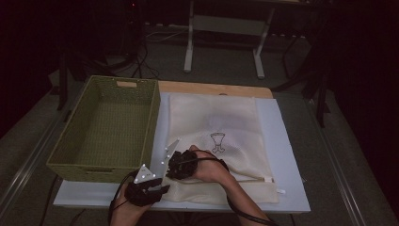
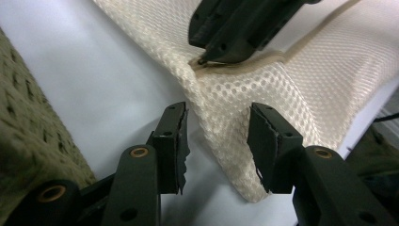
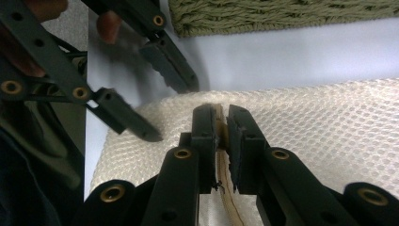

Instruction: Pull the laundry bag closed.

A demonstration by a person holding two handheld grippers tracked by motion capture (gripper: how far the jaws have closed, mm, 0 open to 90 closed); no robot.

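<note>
From my right gripper (image 3: 220, 134) view I saw its fingers clenched on the mesh bag's (image 3: 329, 127) seam, while the left gripper (image 2: 216, 141) view showed spread fingers straddling its corner fold.

cream mesh bag (image 1: 221, 141), drawn emblem on top, flat on white board, near-left corner lifted.

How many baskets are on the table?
1. A green woven basket sits on the table's left side, beside the cream mesh bag. Its inside looks empty, and nothing here could hide another.
</note>
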